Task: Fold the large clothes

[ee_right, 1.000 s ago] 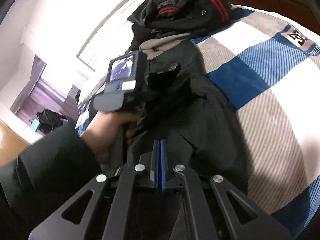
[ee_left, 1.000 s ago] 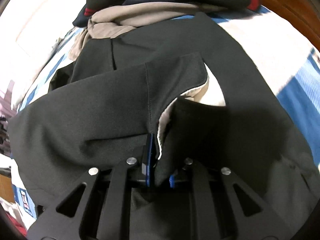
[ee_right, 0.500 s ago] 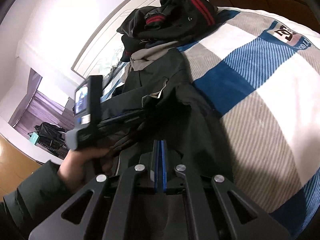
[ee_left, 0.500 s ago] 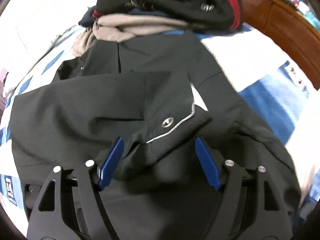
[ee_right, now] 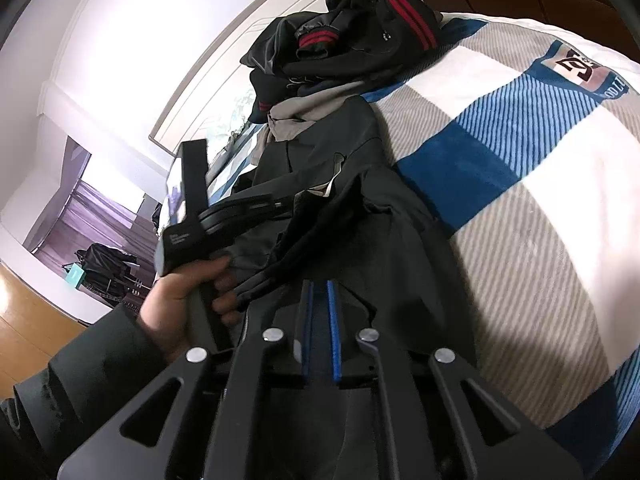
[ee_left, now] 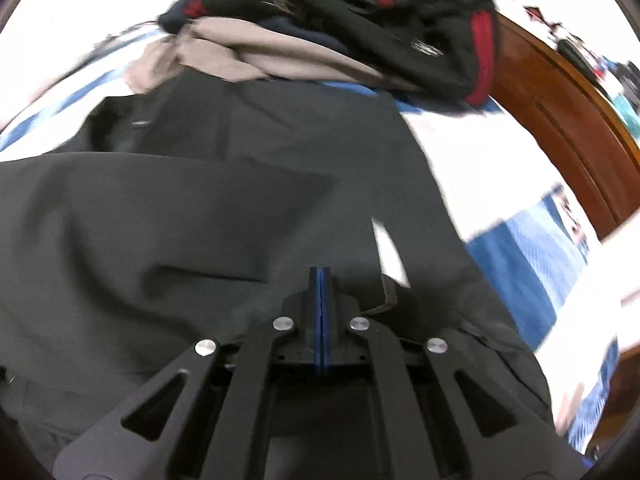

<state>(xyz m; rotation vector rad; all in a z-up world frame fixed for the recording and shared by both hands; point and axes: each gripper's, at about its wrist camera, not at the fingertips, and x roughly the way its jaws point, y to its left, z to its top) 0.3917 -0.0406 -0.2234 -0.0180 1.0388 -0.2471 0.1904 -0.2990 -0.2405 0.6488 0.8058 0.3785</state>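
A large dark grey jacket lies spread on the bed, its folded flap in front of me. It also shows in the right wrist view. My left gripper is shut with nothing between its blue pads, just above the jacket. My right gripper is open by a narrow gap, its fingers over a fold of the jacket near the bed's edge. The left gripper's body and the hand holding it appear in the right wrist view, over the jacket.
A pile of other clothes, black with red stripes, beige and navy, sits at the jacket's far end. The bed has a blue, white and beige striped blanket. A wooden headboard runs along the right. A wood floor lies at left.
My left gripper opened and dropped the jacket flap, then shut empty. My right gripper, shut before, has opened a little. The jacket flap now lies flat.
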